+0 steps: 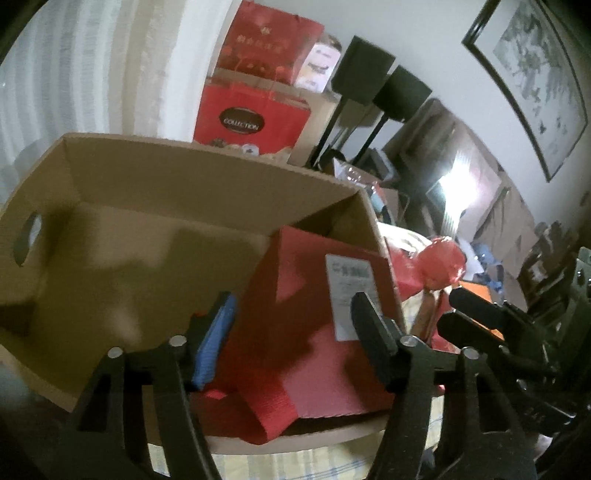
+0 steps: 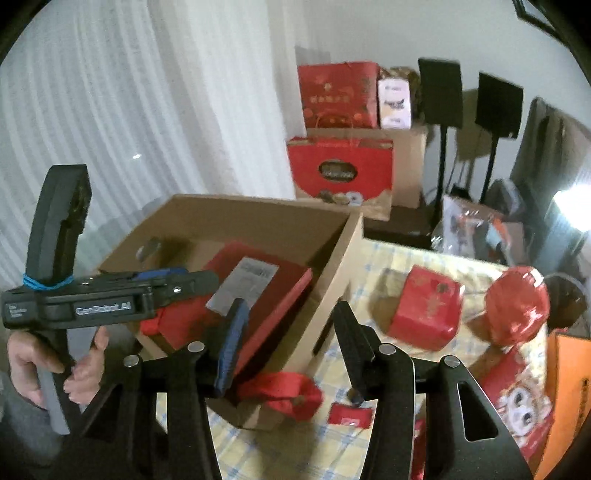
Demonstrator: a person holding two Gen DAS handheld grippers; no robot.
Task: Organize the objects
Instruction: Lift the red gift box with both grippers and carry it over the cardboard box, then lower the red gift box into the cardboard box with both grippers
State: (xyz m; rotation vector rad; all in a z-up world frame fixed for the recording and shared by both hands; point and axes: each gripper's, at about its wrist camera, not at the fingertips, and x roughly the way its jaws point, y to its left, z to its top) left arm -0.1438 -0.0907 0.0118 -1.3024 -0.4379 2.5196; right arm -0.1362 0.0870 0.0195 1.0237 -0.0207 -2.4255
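White wall (image 2: 369, 33), pale curtain (image 2: 110, 110), framed picture (image 1: 532, 74) — dim room, bright glare (image 1: 452, 181)

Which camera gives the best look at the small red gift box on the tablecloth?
The right wrist view: the small red gift box sits whole on the checked tablecloth, right of the cardboard box. The left wrist view doesn't show it clearly.

White curtains (image 2: 110, 110) hang at the left. Two black speakers on stands (image 2: 469, 99) stand by the wall. A framed picture (image 1: 532, 85) hangs on that wall at the right.
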